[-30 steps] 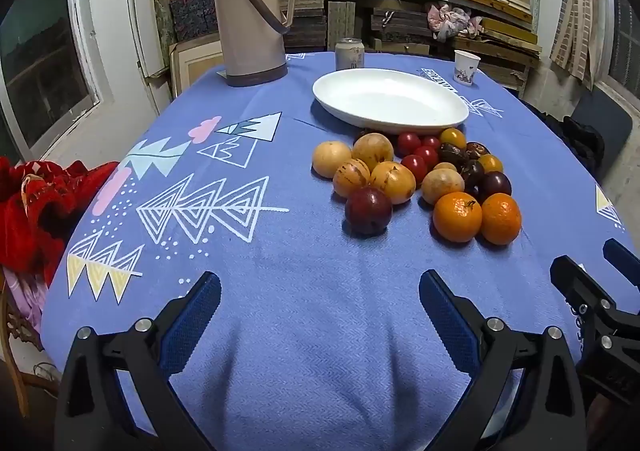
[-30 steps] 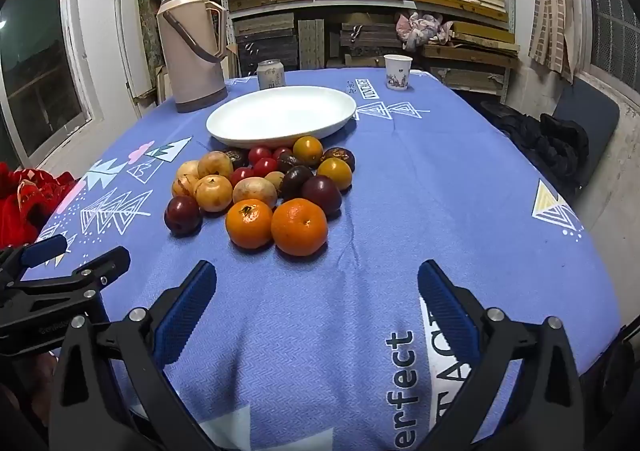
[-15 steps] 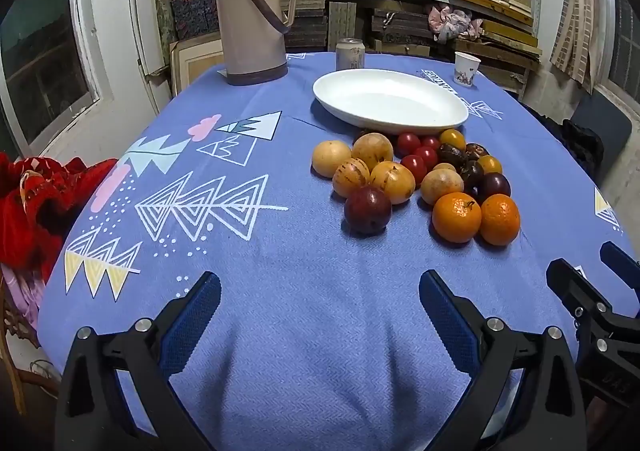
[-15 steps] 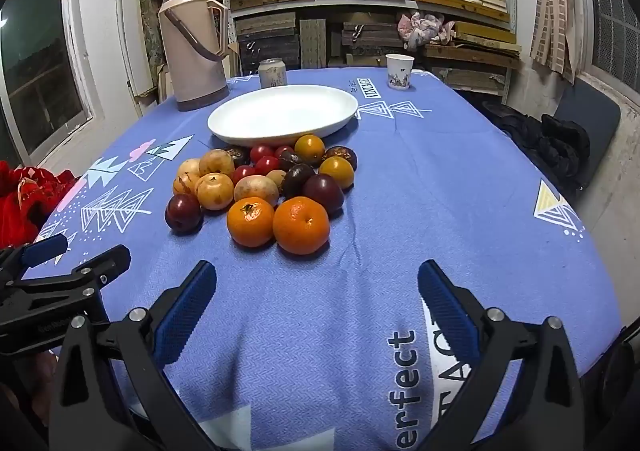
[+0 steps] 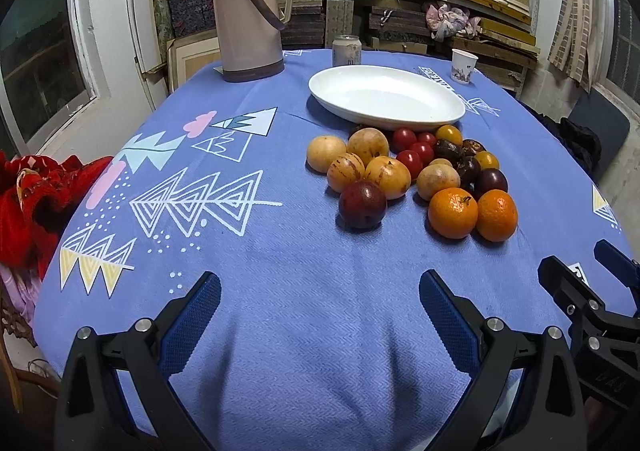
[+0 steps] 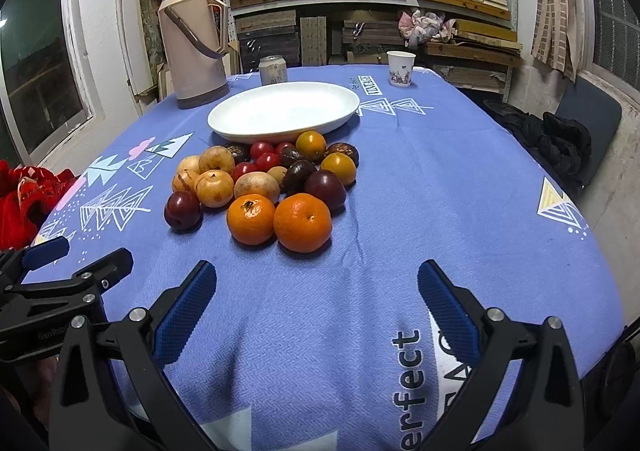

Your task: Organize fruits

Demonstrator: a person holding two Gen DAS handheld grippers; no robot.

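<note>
Both grippers, left point(image 5: 320, 307) and right point(image 6: 317, 297), gape empty; grab the near orange point(image 6: 303, 223) first, squeeze gently, plate point(image 6: 224, 119) it.

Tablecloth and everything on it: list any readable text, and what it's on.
"erfect": tablecloth, near edge, first letters hidden.
Large letters beside it: cut off, unreadable.
Print by the white plate: too small to read.
Can and paper cup markings: blurred.
Left gripper body lettering: partly readable, unclear.

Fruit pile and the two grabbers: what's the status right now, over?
Left gripper and right gripper: jaws open, holding nothing. Mixed fruit pile on the blue cloth, white oval plate bare. Nothing in the way.
</note>
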